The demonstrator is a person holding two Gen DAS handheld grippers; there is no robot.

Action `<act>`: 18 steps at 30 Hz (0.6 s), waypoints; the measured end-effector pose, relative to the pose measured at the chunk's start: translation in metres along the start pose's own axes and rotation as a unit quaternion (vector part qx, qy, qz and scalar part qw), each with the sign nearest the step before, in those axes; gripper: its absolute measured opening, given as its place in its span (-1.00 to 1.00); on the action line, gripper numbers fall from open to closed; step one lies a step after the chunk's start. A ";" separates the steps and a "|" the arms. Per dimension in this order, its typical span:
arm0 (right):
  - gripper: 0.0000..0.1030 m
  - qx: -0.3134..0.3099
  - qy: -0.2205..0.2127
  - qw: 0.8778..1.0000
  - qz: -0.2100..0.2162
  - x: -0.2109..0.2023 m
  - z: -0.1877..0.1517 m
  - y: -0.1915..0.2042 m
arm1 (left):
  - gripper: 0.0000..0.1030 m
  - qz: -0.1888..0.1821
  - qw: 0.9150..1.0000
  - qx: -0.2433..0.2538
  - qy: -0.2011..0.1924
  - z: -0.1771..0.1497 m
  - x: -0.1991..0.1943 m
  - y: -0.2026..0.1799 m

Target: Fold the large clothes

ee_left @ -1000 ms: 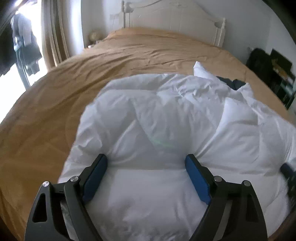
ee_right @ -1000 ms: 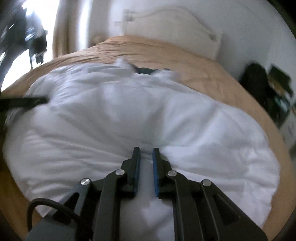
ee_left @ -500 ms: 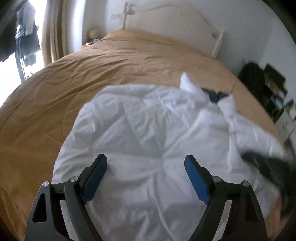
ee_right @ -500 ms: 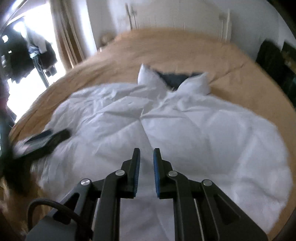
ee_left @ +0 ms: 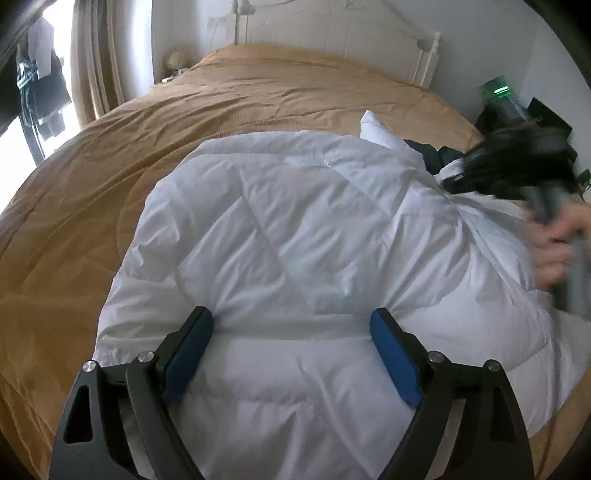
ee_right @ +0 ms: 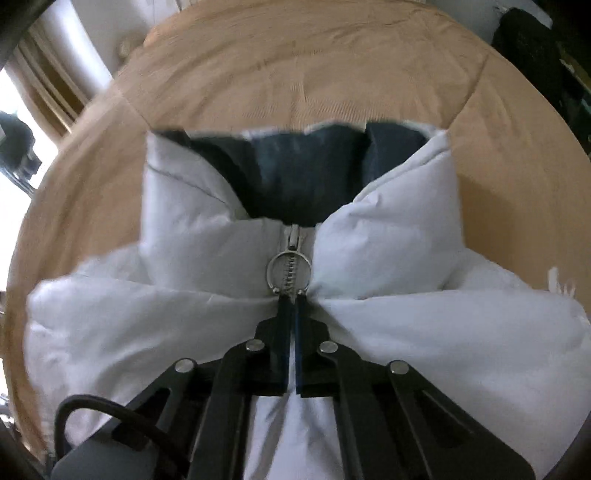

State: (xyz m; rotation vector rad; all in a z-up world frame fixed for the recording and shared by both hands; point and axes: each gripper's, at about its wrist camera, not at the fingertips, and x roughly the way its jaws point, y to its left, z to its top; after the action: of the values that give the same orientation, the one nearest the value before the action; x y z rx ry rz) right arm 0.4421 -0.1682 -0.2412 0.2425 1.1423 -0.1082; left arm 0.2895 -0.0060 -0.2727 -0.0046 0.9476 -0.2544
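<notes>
A white puffer jacket (ee_left: 295, 240) with a dark lining lies spread on a tan bed (ee_left: 92, 177). My left gripper (ee_left: 291, 325) is open, its blue pads pressed down on the jacket's lower part. My right gripper (ee_right: 291, 299) is shut with its tips against the jacket (ee_right: 388, 240) at the chest, just below the collar and the metal ring zipper pull (ee_right: 290, 266). Whether it pinches fabric is hidden. The right gripper also shows in the left wrist view (ee_left: 517, 166), blurred, with the hand that holds it, over the jacket's collar end.
The tan bed (ee_right: 314, 74) stretches beyond the jacket to a white headboard (ee_left: 332, 33). Curtains and a bright window (ee_left: 92, 55) stand at the left. Dark clutter (ee_right: 528, 48) stands beside the bed at the right.
My right gripper has moved forward over the jacket to the collar and zipper pull, still shut. My left gripper has come down onto the jacket's lower part, still open.
</notes>
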 end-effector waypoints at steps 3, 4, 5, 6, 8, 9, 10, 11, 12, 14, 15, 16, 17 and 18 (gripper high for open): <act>-1.00 -0.026 -0.030 0.999 0.037 -0.057 -0.040 0.007 | 0.71 -0.017 1.000 -0.017 0.004 0.004 -0.005 0.007; -1.00 -0.038 -0.031 0.998 0.043 -0.076 -0.060 0.010 | 0.71 -0.027 0.999 -0.029 0.006 0.006 -0.009 0.012; -1.00 -0.045 -0.030 0.997 0.047 -0.089 -0.078 0.011 | 0.71 -0.038 0.998 -0.043 0.006 0.006 -0.013 0.016; -1.00 -0.056 -0.026 0.997 0.049 -0.100 -0.100 0.013 | 0.71 -0.053 0.996 -0.065 0.007 0.007 -0.020 0.025; -0.99 -0.076 -0.002 0.996 0.037 -0.097 -0.135 0.014 | 0.71 -0.078 0.991 -0.108 0.008 0.006 -0.036 0.043; -0.99 -0.078 0.021 0.996 0.035 -0.086 -0.147 0.013 | 0.71 -0.089 0.988 -0.128 0.007 0.005 -0.044 0.052; -1.00 -0.073 0.041 0.996 0.037 -0.065 -0.158 0.008 | 0.71 -0.101 0.984 -0.147 0.004 0.002 -0.052 0.061; -1.00 -0.066 0.035 0.996 0.041 -0.056 -0.163 0.003 | 0.71 -0.113 0.979 -0.167 0.001 -0.002 -0.060 0.071; -1.00 -0.063 0.032 0.997 0.043 -0.052 -0.163 0.001 | 0.73 -0.127 0.974 -0.186 0.001 -0.008 -0.068 0.080; -1.00 -0.059 0.036 0.996 0.047 -0.050 -0.160 0.000 | 0.74 -0.153 0.962 -0.224 0.016 -0.022 -0.078 0.096; -1.00 -0.057 0.041 0.996 0.050 -0.050 -0.158 -0.001 | 0.75 -0.165 0.956 -0.243 0.024 -0.029 -0.080 0.102; -1.00 -0.053 0.046 0.996 0.055 -0.049 -0.155 -0.003 | 0.77 -0.175 0.949 -0.262 0.030 -0.036 -0.081 0.107; -1.00 -0.042 0.049 0.996 0.064 -0.047 -0.152 -0.007 | 0.82 -0.190 0.938 -0.288 0.038 -0.046 -0.079 0.114; -1.00 -0.031 0.052 0.996 0.071 -0.045 -0.151 -0.011 | 0.83 -0.210 0.924 -0.315 0.048 -0.055 -0.075 0.118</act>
State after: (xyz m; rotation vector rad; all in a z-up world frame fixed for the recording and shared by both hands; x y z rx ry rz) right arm 0.2876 -0.1436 -0.2608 0.2755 1.2259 0.0668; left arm 0.2289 0.1308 -0.2583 -0.8027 1.0883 -0.3365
